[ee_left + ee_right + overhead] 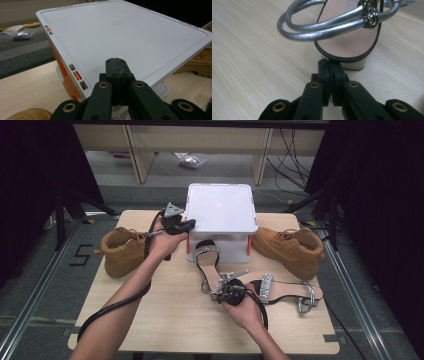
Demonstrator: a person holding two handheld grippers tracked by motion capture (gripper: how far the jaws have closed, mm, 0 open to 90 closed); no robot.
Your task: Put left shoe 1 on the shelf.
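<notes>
**Both tools pressed together, one over the box lid, one at a sandal heel**

High view showed my left tool (pixel 186 224) held at the left front corner of the white lidded box (pixel 221 210), which sat at the far middle of the table (pixel 165 320). My right tool (pixel 231 279) was low over the table in front of the box, at the heel end of the nearer sandal (pixel 207 257), whose toe end lay against the box front. A second sandal (pixel 285 290) lay just to the right, near my right hand (pixel 245 307). One tan boot (pixel 122 251) stood at the left of the box, another tan boot (pixel 292 249) at the right.

From the left gripper view I saw that tool (pixel 117 61) pressed together with nothing between its jaws, its tip over the white lid (pixel 120 30) near the edge.

From the right gripper view my right tool (pixel 329 62) was likewise pressed together and pinched nothing; its tip sat right at the sandal's heel (pixel 350 53), below the looped silver straps (pixel 324 27). Whether it touched the heel I could not tell.
</notes>
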